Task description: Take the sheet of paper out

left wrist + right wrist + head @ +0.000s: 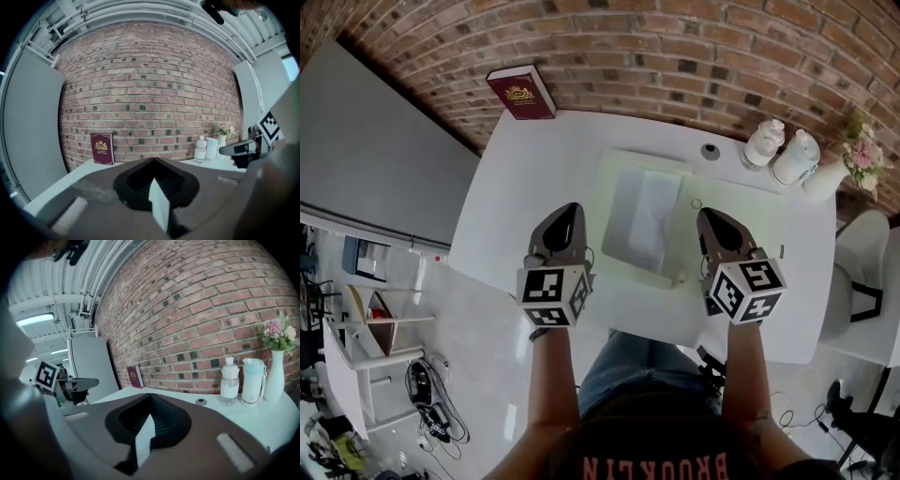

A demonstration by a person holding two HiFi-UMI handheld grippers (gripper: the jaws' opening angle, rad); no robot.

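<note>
A white sheet of paper [653, 217] lies inside a pale green folder [625, 169] in the middle of the white table [516, 187]. My left gripper [567, 212] hovers just left of the folder, its jaws together in a point with nothing between them. My right gripper [710, 216] hovers just right of the folder, also shut and empty. Both point toward the brick wall. In the left gripper view my left gripper [153, 160] hides the folder. In the right gripper view my right gripper [150, 395] hides it too.
A dark red book [521, 92] leans on the brick wall at the table's far left. Two bottles [764, 142] [795, 156], a vase of flowers [861, 150] and a small round cap [710, 150] stand far right. A white chair [862, 267] is beside the table.
</note>
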